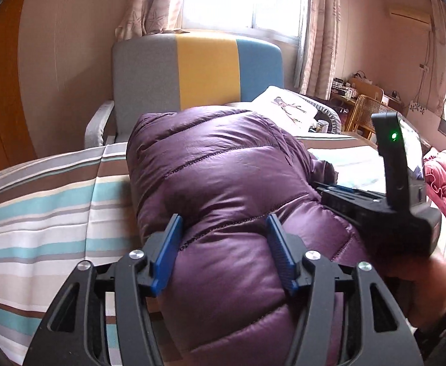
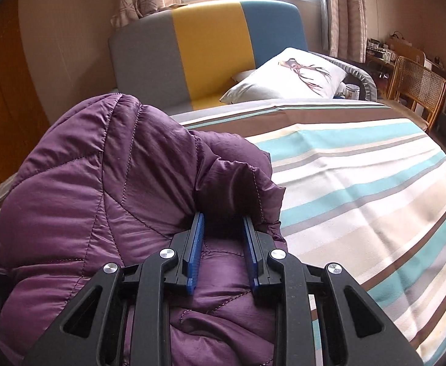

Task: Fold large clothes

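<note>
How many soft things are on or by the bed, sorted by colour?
Purple: 1, the puffy jacket
Striped: 1, the bedspread
White printed: 1, the pillow
Pink-red: 1, the ruffled quilt
Total: 4

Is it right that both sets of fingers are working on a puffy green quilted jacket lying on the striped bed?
Not quite: the quilted jacket is purple, not green, as the right wrist view shows plainly. The rest holds: both sets of fingers are at it, and it lies on the striped bed.
</note>
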Motion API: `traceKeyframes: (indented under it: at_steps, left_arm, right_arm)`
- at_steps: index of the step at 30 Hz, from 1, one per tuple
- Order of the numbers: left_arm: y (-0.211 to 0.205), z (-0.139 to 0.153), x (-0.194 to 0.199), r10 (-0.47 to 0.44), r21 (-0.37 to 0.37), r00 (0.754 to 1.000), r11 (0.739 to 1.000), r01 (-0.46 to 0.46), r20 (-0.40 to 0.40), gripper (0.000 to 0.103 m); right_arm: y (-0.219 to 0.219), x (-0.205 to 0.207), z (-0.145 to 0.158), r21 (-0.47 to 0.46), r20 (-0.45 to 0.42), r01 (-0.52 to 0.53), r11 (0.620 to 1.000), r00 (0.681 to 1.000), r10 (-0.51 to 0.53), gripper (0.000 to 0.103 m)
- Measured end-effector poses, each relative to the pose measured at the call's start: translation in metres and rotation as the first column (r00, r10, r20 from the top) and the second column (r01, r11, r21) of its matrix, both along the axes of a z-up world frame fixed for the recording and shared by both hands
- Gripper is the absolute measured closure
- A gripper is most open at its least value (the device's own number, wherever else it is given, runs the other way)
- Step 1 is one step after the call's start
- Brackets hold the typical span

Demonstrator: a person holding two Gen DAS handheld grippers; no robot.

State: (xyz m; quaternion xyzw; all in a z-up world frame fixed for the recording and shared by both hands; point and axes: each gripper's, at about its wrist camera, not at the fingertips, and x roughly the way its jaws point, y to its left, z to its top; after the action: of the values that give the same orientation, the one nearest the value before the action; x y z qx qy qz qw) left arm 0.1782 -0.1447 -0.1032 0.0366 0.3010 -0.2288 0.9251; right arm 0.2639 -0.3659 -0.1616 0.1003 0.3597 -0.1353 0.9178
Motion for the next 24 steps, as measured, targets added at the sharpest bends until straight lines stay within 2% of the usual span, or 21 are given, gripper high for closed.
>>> traceKeyframes:
  at_steps: [1, 3, 5, 7, 13, 16, 18, 20, 24]
  left_arm:
    - [0.003, 0.001, 0.001, 0.006, -0.017, 1.0, 1.0, -0.007, -0.019, 0.033]
    - [0.014, 0.006, 0.009, 0.041, -0.067, 0.996, 0.997, -0.047, -0.08, 0.027]
    - [0.022, 0.01, 0.02, 0.081, -0.101, 0.988, 0.99, -0.094, -0.128, 0.028]
    - [0.026, 0.015, 0.033, 0.122, -0.103, 0.982, 0.985, -0.137, -0.144, 0.028]
    - [-0.001, 0.027, 0.076, 0.168, 0.019, 0.979, 0.986, -0.167, -0.117, 0.022]
    - [-0.021, 0.029, 0.097, 0.207, 0.087, 0.975, 0.976, -0.199, -0.083, 0.016]
    - [-0.036, 0.021, 0.116, 0.231, 0.176, 0.97, 0.961, -0.215, -0.078, 0.014]
    - [-0.044, 0.009, 0.131, 0.231, 0.23, 0.969, 0.951, -0.206, -0.091, 0.013]
    - [-0.046, -0.013, 0.151, 0.233, 0.263, 0.966, 0.944, -0.199, -0.108, 0.011]
  right_arm:
    - [0.001, 0.0, 0.0, -0.001, -0.001, 0.0, 1.0, 1.0, 0.0, 0.078]
    - [0.001, 0.001, -0.001, 0.005, -0.001, 0.002, 1.0, 1.0, -0.002, 0.078]
    - [0.001, 0.001, -0.001, 0.003, 0.004, 0.005, 1.0, 1.0, -0.005, 0.078]
    - [0.001, 0.0, -0.001, 0.001, 0.008, 0.009, 1.0, 1.0, -0.009, 0.078]
    - [0.003, -0.003, -0.003, -0.002, 0.012, 0.01, 1.0, 1.0, -0.01, 0.078]
    - [0.005, -0.004, -0.002, -0.009, 0.012, 0.01, 1.0, 1.0, -0.01, 0.078]
    - [0.005, -0.005, -0.003, -0.001, 0.015, 0.01, 1.0, 1.0, -0.01, 0.078]
    - [0.004, -0.005, -0.002, 0.005, 0.016, 0.012, 1.0, 1.0, -0.012, 0.078]
    - [0.002, -0.004, -0.002, 0.006, 0.017, 0.015, 1.0, 1.0, -0.015, 0.078]
